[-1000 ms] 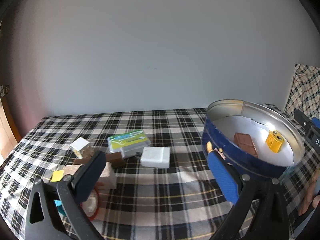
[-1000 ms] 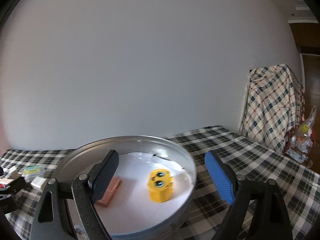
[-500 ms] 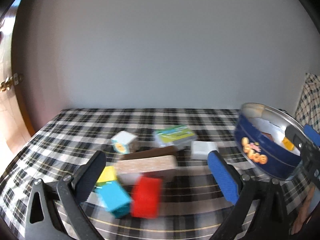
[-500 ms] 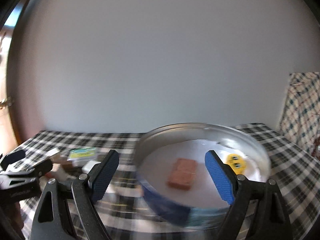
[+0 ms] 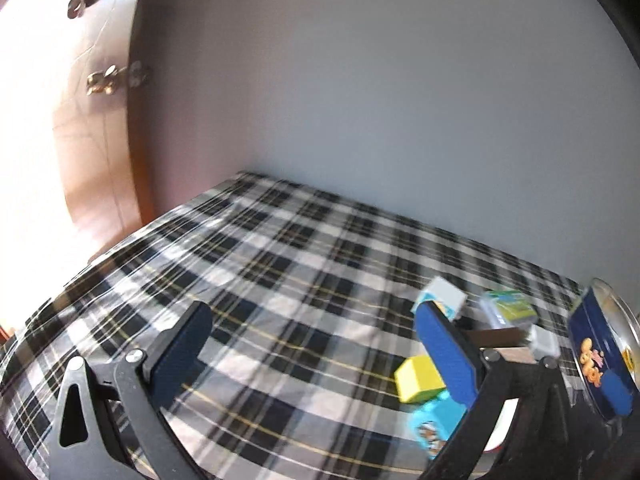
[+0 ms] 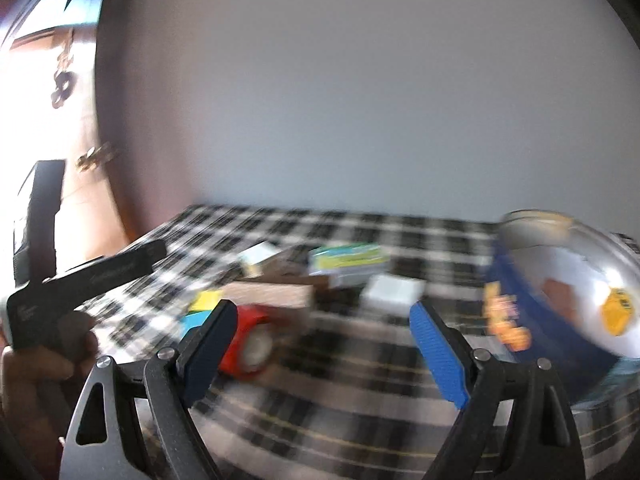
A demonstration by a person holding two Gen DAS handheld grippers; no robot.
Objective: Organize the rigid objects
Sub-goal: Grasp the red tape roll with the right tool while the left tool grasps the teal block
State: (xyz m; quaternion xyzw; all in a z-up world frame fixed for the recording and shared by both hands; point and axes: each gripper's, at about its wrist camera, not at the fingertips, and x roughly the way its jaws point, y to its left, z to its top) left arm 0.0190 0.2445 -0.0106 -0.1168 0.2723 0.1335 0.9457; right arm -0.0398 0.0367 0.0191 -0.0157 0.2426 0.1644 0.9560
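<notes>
The left gripper [image 5: 312,354] hovers wide open and empty over the checked tablecloth [image 5: 280,264] near its left edge. The right gripper [image 6: 320,344] is equally spread, holding nothing, aimed at blurred blocks: a red block [image 6: 250,340], a wooden block [image 6: 272,294] and a white box [image 6: 390,292] mid-cloth. The blue tin [image 6: 560,292] sits at the right edge, holding a yellow toy [image 6: 618,314].

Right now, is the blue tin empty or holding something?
Holding something: the blue tin is open-topped, with a brown block and yellow toy inside.
</notes>
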